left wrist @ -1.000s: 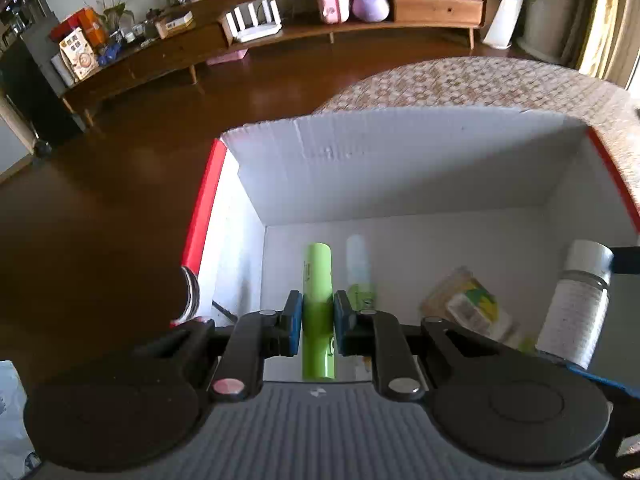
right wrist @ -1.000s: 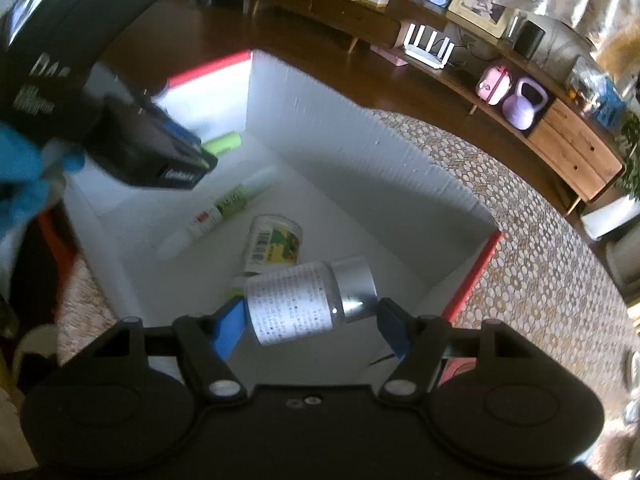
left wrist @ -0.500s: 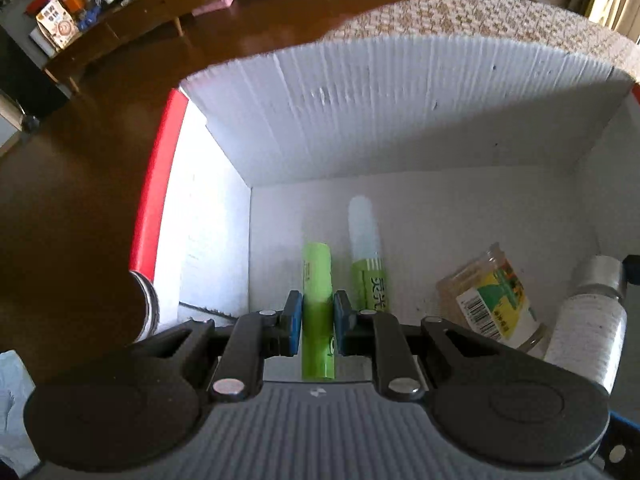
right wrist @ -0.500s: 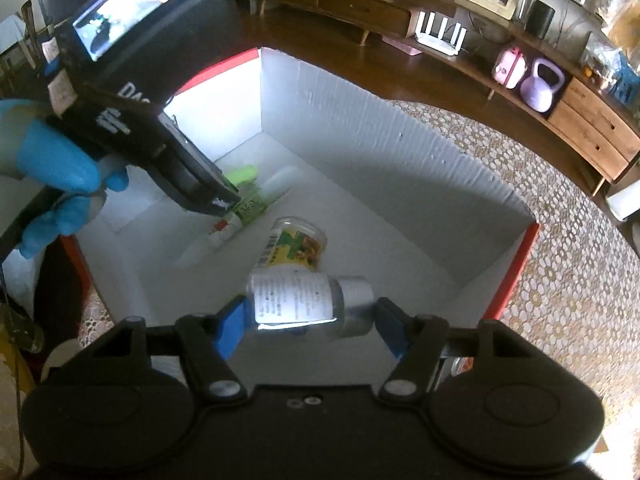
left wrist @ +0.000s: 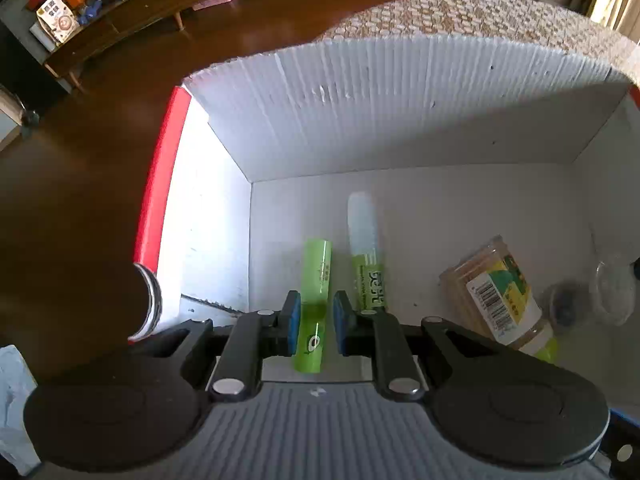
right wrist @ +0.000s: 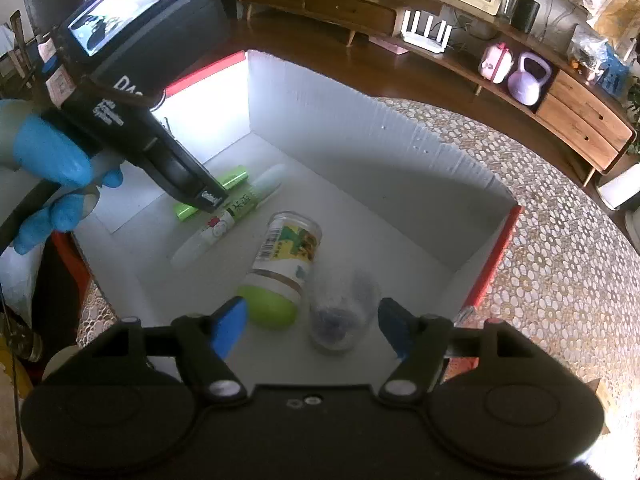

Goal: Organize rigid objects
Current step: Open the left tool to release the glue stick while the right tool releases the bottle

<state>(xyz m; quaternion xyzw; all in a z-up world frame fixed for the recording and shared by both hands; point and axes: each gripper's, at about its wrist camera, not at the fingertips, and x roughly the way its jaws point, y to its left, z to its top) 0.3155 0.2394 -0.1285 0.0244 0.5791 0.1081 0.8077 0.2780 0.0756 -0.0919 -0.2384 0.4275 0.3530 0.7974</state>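
The box (left wrist: 400,112), white inside with red rims, sits on a table (right wrist: 560,240) with a patterned cover; a low wooden sideboard (right wrist: 580,120) runs along the far wall at 1 o'clock in the right wrist view, a lilac kettlebell (right wrist: 528,78) on it. Inside the box, the jar (right wrist: 284,256) with a green lid lies on its side mid-floor, lid toward the right gripper (right wrist: 308,328). Just at its 4 o'clock lies the bottle (right wrist: 340,312), blurred (its label cannot be read), between the blue pads but not touched: these jaws stand wide and have just been opening. At 10 o'clock from the jar lies a glue stick (left wrist: 366,256), green and white, parallel to the green tube (left wrist: 316,292) just beside it. The left gripper (left wrist: 316,320), in a blue-gloved hand (right wrist: 52,176), points steeply down into the box's left side, its jaws nearly together and clamped on the tube's lower half. The tube is plain bright green with a small cartoon eye near its end.
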